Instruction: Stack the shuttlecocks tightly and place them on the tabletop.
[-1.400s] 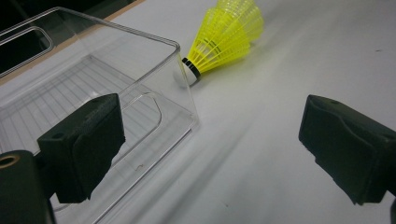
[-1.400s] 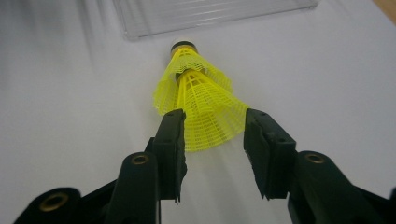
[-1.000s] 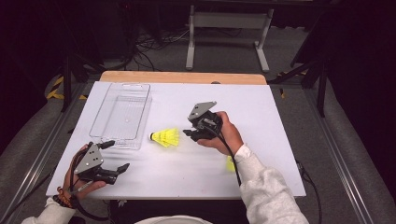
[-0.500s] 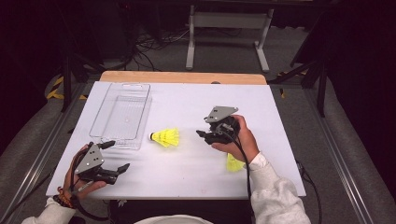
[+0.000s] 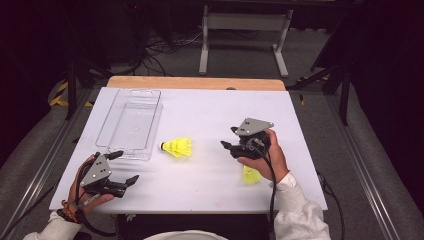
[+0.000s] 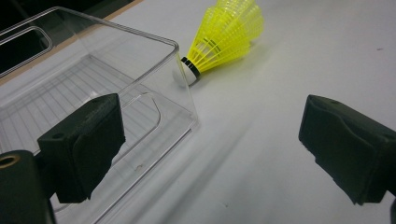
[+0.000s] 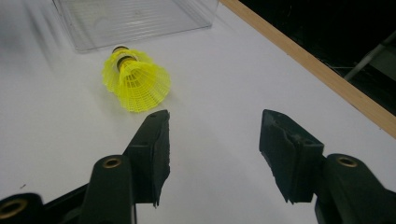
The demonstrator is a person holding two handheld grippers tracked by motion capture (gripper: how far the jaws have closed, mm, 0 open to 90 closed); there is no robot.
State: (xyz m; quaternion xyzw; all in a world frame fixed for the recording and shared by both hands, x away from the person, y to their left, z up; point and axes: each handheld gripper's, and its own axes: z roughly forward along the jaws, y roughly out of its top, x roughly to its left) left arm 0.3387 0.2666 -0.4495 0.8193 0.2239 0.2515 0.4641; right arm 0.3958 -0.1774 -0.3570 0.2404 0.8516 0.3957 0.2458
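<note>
A yellow shuttlecock (image 5: 177, 147) lies on its side on the white table (image 5: 210, 110), its cork end close to the near corner of a clear plastic box (image 5: 130, 122). A second yellow shuttlecock (image 5: 250, 175) lies beside the person's right hand. My right gripper (image 5: 229, 137) is open and empty, to the right of the first shuttlecock (image 7: 135, 79), which lies ahead of its jaws (image 7: 215, 144). My left gripper (image 5: 126, 166) rests open near the front left edge. From it I see the box corner (image 6: 93, 93) and the shuttlecock (image 6: 224, 35) beyond.
A wooden strip (image 5: 195, 82) runs along the table's far edge and also appears as a wooden edge (image 7: 317, 65) in the right gripper view. Metal stand legs (image 5: 240, 30) and cables lie on the floor behind. Cables trail from both grippers toward the person.
My right gripper has drawn back to the right, away from the middle shuttlecock, and the second shuttlecock by the right hand has come into sight. The left gripper has stayed put.
</note>
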